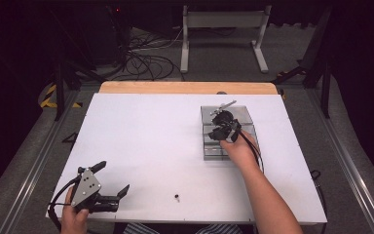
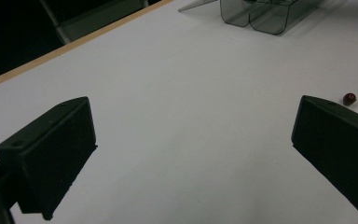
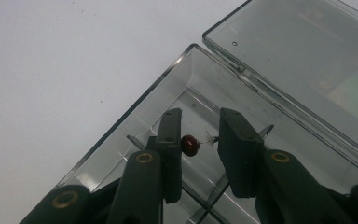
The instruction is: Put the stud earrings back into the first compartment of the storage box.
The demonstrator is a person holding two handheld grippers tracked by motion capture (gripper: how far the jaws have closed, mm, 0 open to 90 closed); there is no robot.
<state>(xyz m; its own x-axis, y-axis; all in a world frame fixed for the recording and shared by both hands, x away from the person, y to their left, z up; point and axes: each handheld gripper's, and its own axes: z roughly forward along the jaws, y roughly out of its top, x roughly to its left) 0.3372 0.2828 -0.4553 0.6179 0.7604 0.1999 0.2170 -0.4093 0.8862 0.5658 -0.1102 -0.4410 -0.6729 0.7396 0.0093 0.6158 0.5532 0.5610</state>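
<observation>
A clear plastic compartment box (image 1: 207, 155) with its lid (image 1: 241, 113) folded open lies right of the table's centre. Over it, my right gripper (image 1: 222, 123) is shut on a small dark red bead with a clear stem (image 3: 190, 144). In the right gripper view the bead spans the narrow gap between the pads (image 3: 170, 140), above a compartment of the box (image 3: 135, 114), with the lid (image 3: 298, 56) beyond. My left gripper (image 1: 114, 176) rests near the front left corner, its jaws wide open with nothing between them (image 2: 193, 105). A second red bead (image 1: 177, 197) (image 2: 349, 98) lies loose near the front edge.
The white table top (image 1: 151, 131) has a wooden strip (image 1: 185, 87) along its far edge. A thin silver bar (image 1: 224, 105) lies at the back of the box. Cables and a stand's legs sit on the floor beyond. The left gripper view shows the box (image 2: 261, 18) far off.
</observation>
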